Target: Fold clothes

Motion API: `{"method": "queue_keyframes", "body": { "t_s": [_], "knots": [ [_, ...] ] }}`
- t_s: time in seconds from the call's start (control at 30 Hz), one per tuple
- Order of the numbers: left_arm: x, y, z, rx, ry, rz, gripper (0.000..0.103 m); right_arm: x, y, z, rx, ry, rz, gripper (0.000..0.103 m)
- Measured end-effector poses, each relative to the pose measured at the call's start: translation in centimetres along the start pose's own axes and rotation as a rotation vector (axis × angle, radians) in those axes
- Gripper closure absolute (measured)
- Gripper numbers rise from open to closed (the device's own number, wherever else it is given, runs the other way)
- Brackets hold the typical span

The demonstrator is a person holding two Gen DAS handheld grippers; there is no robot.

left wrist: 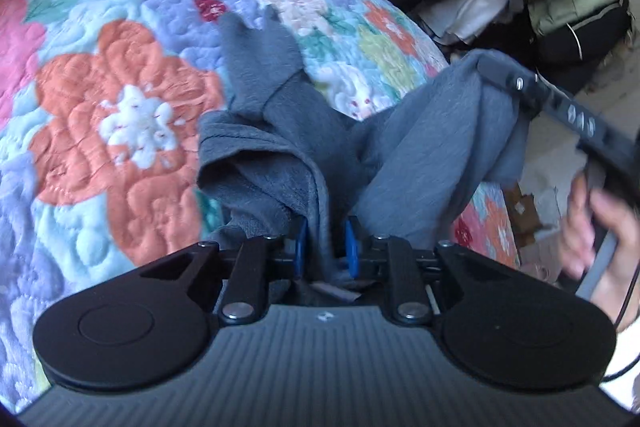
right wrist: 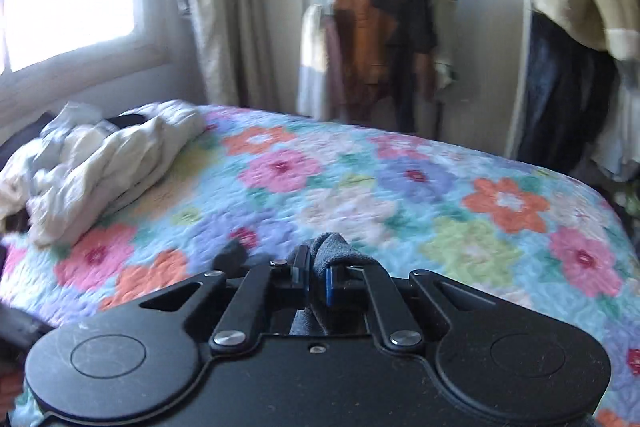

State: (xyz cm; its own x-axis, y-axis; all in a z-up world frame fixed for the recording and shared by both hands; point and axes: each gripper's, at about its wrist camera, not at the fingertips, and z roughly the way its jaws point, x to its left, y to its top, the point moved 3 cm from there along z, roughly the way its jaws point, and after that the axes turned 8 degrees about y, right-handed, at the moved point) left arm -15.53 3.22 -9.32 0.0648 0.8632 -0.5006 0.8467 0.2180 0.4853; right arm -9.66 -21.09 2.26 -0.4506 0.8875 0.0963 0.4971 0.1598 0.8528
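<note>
One grey garment (left wrist: 280,143) is hanging bunched above the floral quilt (left wrist: 120,75) on the bed, stretched between two tools. The left tool (left wrist: 327,241) is clamping one fold; the right tool (right wrist: 316,277) is clamping another. One white heap (right wrist: 100,155) is lying on the quilt. No legible writing.
</note>
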Motion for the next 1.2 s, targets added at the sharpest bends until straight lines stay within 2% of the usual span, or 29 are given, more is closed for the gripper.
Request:
{"method": "queue_keyframes", "body": {
  "t_s": [0.17,0.27,0.33,0.43,0.53,0.6,0.7,0.77,0.83,0.97,1.07,1.13,1.2],
  "knots": [
    [-0.2,0.4,0.1,-0.005,-0.016,-0.01,0.077,-3.9,-0.4,0.4,-0.012,-0.084,0.025,0.096],
    [-0.2,0.7,0.2,-0.002,-0.022,-0.008,0.066,-4.5,-0.6,0.6,-0.037,-0.121,0.03,0.096],
    [-0.4,0.9,-0.2,-0.028,0.011,0.017,0.059,-4.2,-0.1,0.5,-0.071,-0.136,-0.005,0.096],
    [-0.7,1.3,-1.0,-0.085,0.057,0.051,0.056,-4.0,0.7,0.7,-0.074,-0.149,-0.066,0.096],
    [-0.4,1.6,-1.6,-0.122,0.047,0.054,0.056,-5.0,0.7,1.3,-0.045,-0.173,-0.064,0.096],
    [-0.1,1.8,-1.3,-0.117,0.049,0.061,0.057,-6.5,0.1,2.0,-0.006,-0.191,0.004,0.096],
    [0.3,1.9,-0.7,-0.114,0.075,0.06,0.058,-9.2,-1.8,2.5,0.076,-0.188,0.19,0.093],
    [0.6,2.2,-0.8,-0.133,0.093,0.048,0.059,-10.3,-3.1,1.7,0.09,-0.184,0.317,0.089],
    [0.9,2.5,-1.3,-0.151,0.095,0.043,0.059,-10.1,-4.1,0.6,0.088,-0.144,0.402,0.083],
    [1.3,2.9,-1.3,-0.146,0.093,0.045,0.054,-8.4,-5.4,-1.8,0.062,-0.019,0.516,0.053],
    [1.4,2.7,0.2,-0.101,0.105,0.044,0.045,-5.9,-5.5,-1.6,0.076,0.091,0.508,0.05],
    [1.4,2.4,1.4,-0.07,0.117,0.045,0.037,-4.2,-5.6,-0.2,0.129,0.17,0.503,0.047],
    [1.3,2.1,2.4,-0.057,0.139,0.053,0.035,-2.6,-6.0,1.0,0.188,0.212,0.474,0.047]
  ]
}}
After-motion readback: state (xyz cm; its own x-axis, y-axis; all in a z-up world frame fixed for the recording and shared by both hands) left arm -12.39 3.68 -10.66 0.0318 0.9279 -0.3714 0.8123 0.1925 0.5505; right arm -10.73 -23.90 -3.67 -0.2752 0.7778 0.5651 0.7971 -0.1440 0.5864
